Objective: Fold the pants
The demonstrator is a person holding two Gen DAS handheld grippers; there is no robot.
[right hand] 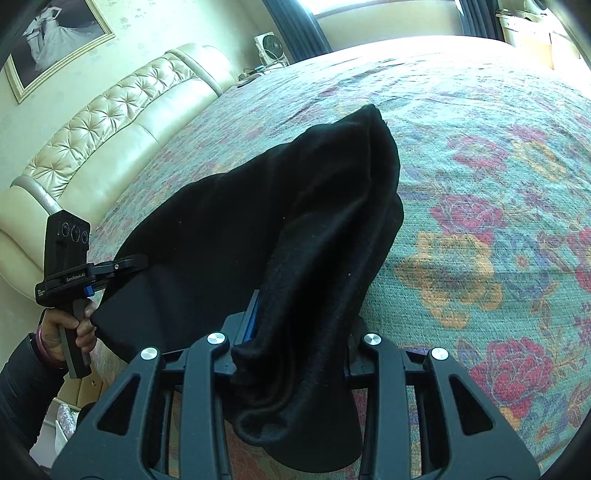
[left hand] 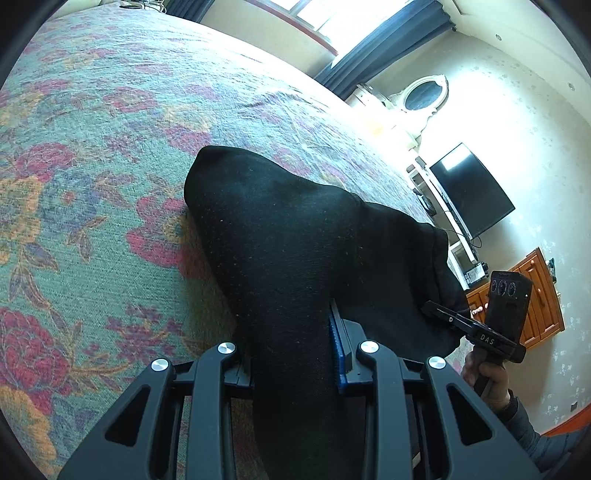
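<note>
Under my tongs a flowered bedspread (left hand: 110, 155) in green, red and orange covers the whole bed. At its far left stands a padded cream headboard (right hand: 110, 122), with a framed picture (right hand: 55, 40) on the wall above it. Dark curtains (left hand: 384, 40) flank a bright window (left hand: 332, 14). On the right wall hangs a black television (left hand: 471, 190), beside what may be an oval mirror (left hand: 421, 96), and a wooden cabinet (left hand: 539, 295) stands nearer.

Home bedroom: bed under floral bedspread (right hand: 480, 155), tufted cream headboard (right hand: 110, 122) at ten o'clock, framed picture (right hand: 59, 40) above; curtained window (left hand: 332, 22) at one o'clock, television (left hand: 471, 190) at three.
</note>
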